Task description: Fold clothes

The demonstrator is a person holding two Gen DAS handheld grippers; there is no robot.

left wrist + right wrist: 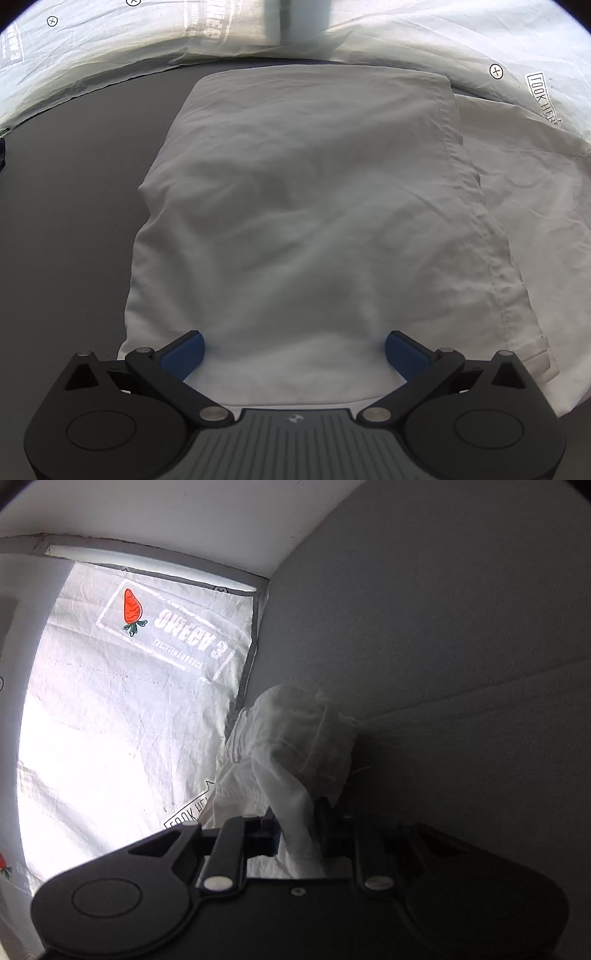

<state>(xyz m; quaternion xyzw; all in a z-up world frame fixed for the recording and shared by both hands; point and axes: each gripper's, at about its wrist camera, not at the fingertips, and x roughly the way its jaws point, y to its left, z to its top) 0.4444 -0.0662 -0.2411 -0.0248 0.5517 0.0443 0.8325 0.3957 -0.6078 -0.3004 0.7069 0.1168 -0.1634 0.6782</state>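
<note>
Left wrist view: the left gripper (pixel 294 352) hangs low over a white garment (pixel 295 221) with its two blue fingers (pixel 184 354) spread wide apart, nothing between them, so it is open. The fabric's near edge passes under the gap of the fingers, close to the gripper body.

The garment lies on a dark grey table (pixel 66 229) and fills the centre of the view, from approx. 6 o'clock up to 12 o'clock. It looks folded into a long shape, w/ a stitched hem running along its right side from 1 o'clock down to 4 o'clock. A second white layer of cloth (pixel 535 192) spreads out at 3 o'clock, beside that hem and partly under it; I cannot tell if it is the same piece.

Behind the table, from 10 to 2 o'clock, hangs a white printed sheet (pixel 110 48) w/ grey lettering and small cross marks.

Right wrist view: the right gripper (pixel 298 834) is closed on a bunch of white fabric (pixel 284 746). The fabric rises from the fingers toward the centre of the view, crumpled, and the camera points upward. At 9 to 10 o'clock is the backlit sheet (pixel 122 709) w/ a red strawberry print (pixel 132 607); at 1 to 3 o'clock a plain grey wall (pixel 424 609).
</note>
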